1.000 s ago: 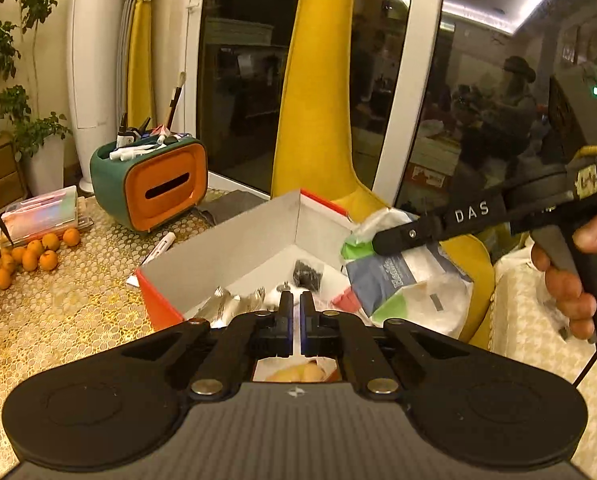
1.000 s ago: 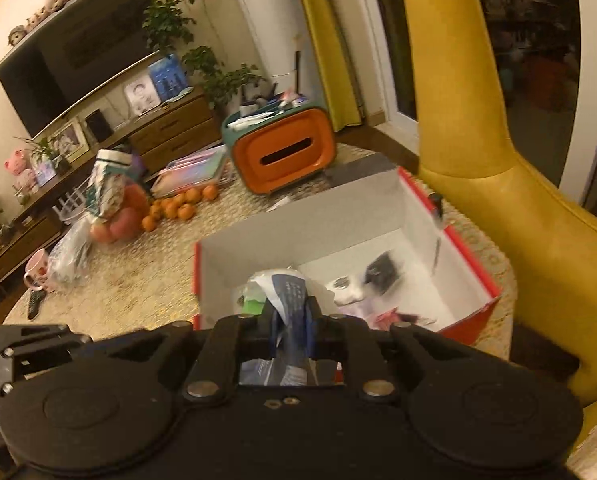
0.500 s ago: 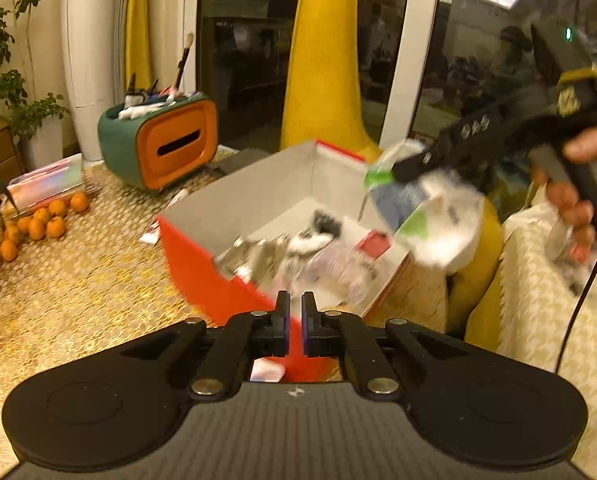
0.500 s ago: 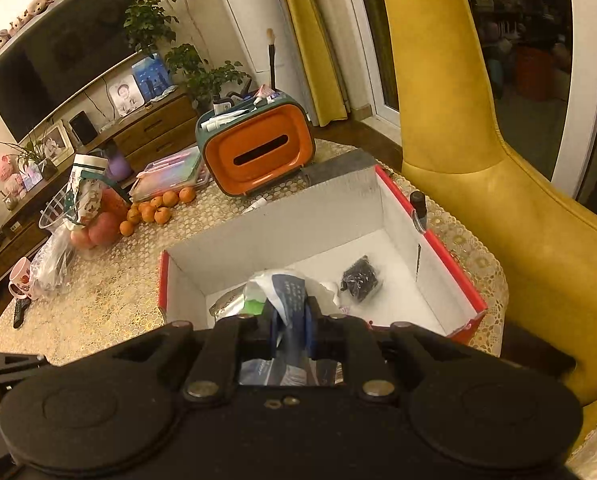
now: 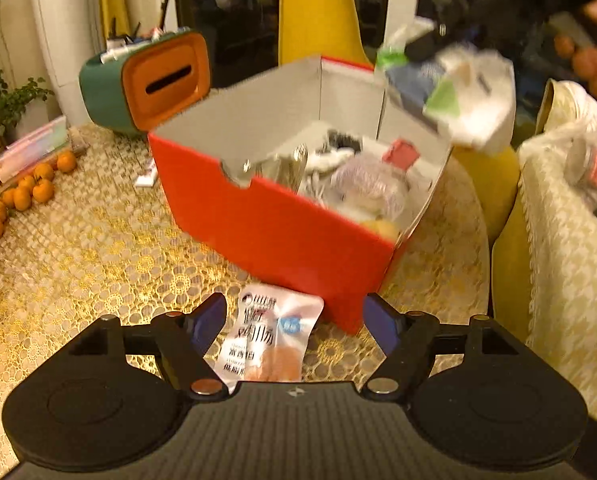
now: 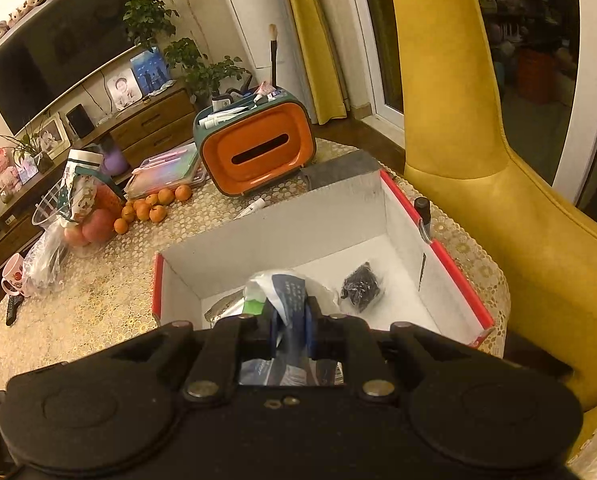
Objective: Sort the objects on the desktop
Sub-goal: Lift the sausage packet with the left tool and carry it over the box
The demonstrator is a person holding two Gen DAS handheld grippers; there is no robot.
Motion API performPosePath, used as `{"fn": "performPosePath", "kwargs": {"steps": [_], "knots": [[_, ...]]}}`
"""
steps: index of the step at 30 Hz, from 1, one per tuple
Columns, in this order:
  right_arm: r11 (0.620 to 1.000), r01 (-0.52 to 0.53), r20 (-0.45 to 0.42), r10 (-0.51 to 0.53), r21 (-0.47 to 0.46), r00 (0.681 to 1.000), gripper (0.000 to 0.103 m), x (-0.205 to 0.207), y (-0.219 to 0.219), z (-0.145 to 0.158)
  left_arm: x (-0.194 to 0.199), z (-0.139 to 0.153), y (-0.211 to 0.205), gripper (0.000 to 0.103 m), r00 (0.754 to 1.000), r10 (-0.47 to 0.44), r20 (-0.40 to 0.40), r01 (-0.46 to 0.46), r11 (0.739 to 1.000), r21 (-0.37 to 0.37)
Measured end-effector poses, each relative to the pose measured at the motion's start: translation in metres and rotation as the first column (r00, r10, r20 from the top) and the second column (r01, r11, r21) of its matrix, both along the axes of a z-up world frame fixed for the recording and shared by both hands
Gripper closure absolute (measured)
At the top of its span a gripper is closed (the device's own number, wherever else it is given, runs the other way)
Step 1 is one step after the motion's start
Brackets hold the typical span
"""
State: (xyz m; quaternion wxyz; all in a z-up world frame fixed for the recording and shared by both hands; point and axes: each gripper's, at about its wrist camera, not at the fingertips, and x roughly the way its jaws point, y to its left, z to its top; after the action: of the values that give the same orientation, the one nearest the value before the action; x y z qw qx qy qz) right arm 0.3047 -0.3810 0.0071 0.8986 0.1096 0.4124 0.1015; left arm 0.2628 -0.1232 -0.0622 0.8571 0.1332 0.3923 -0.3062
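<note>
One red box (image 5: 274, 236) with white inside walls stands near the far right edge of the tabletop (image 5: 82, 256). One snack packet (image 5: 268, 340) lies flat on the tabletop, just in front of the box's near corner. The left gripper (image 5: 294, 320) has just opened its jaws wide, and the packet lies between them, touching neither blue pad. The right gripper (image 6: 290, 324) is pinched tight on one crinkly white, blue and green bag (image 6: 286, 292), held up over the box. One orange and green organizer (image 6: 254, 152) stands by the far edge, with a small pile of oranges (image 6: 150, 206) to its left, too bunched to count surely. The left view shows the snack packet, the box's red front and the hand (image 5: 594, 60) holding the right gripper; the right view shows none of these. Only the right view shows one small black bundle (image 6: 360, 282) on the box's floor and one dark marker (image 6: 422, 210) standing at the box's right rim.
</note>
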Motion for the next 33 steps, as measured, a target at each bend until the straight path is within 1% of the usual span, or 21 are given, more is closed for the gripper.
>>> {"fn": "performPosePath", "kwargs": {"steps": [3, 5, 8, 12, 15, 18, 21, 22, 23, 24, 28, 33], "knots": [[1.000, -0.001, -0.001, 0.001, -0.001, 1.000, 0.091, 0.002, 0.000, -0.001, 0.006, -0.011, 0.002, 0.028, 1.000, -0.007, -0.029, 0.007, 1.000, 0.015], [1.000, -0.001, -0.004, 0.001, -0.002, 1.000, 0.091, 0.004, 0.000, -0.003, 0.012, -0.018, 0.002, 0.028, 0.998, -0.009, -0.061, 0.011, 1.000, 0.025], [1.000, -0.001, -0.010, 0.001, -0.002, 1.000, 0.091, 0.009, 0.000, -0.005, 0.018, -0.029, 0.002, 0.028, 0.997, 0.004, -0.083, -0.001, 0.999, 0.036], [1.000, -0.004, -0.006, 0.004, -0.009, 1.000, 0.091, 0.013, 0.002, -0.005, 0.028, -0.042, 0.004, 0.028, 0.990, 0.030, -0.136, -0.023, 0.999, 0.047], [1.000, -0.005, 0.000, 0.005, -0.010, 1.000, 0.091, 0.017, 0.002, -0.003, 0.030, -0.048, 0.007, 0.028, 0.988, 0.040, -0.151, -0.033, 0.998, 0.048], [1.000, 0.001, 0.005, -0.001, -0.006, 1.000, 0.091, 0.020, 0.001, -0.002, 0.029, -0.050, 0.008, 0.028, 0.989, 0.044, -0.141, -0.039, 0.998, 0.042], [1.000, 0.005, 0.005, -0.005, 0.003, 1.000, 0.091, 0.023, 0.000, -0.002, 0.029, -0.051, 0.006, 0.030, 0.990, 0.056, -0.129, -0.049, 0.997, 0.058], [1.000, 0.004, 0.006, -0.004, 0.002, 1.000, 0.091, 0.024, 0.000, -0.002, 0.028, -0.050, 0.003, 0.040, 0.991, 0.061, -0.116, -0.053, 0.996, 0.070], [1.000, 0.003, 0.007, -0.003, 0.000, 1.000, 0.091, 0.025, 0.001, -0.002, 0.027, -0.050, 0.002, 0.041, 0.993, 0.067, -0.101, -0.059, 0.995, 0.086], [1.000, 0.003, 0.007, -0.003, 0.000, 1.000, 0.091, 0.025, 0.001, -0.002, 0.026, -0.050, 0.003, 0.041, 0.993, 0.069, -0.100, -0.061, 0.995, 0.084], [1.000, 0.008, 0.008, -0.008, -0.008, 1.000, 0.091, 0.030, -0.001, -0.003, 0.025, -0.048, 0.007, 0.045, 0.991, 0.086, -0.099, -0.080, 0.995, 0.061], [1.000, 0.021, 0.009, -0.021, -0.012, 1.000, 0.091, 0.038, -0.007, -0.007, 0.022, -0.037, 0.018, 0.046, 0.985, 0.127, -0.120, -0.128, 0.992, 0.001]]}}
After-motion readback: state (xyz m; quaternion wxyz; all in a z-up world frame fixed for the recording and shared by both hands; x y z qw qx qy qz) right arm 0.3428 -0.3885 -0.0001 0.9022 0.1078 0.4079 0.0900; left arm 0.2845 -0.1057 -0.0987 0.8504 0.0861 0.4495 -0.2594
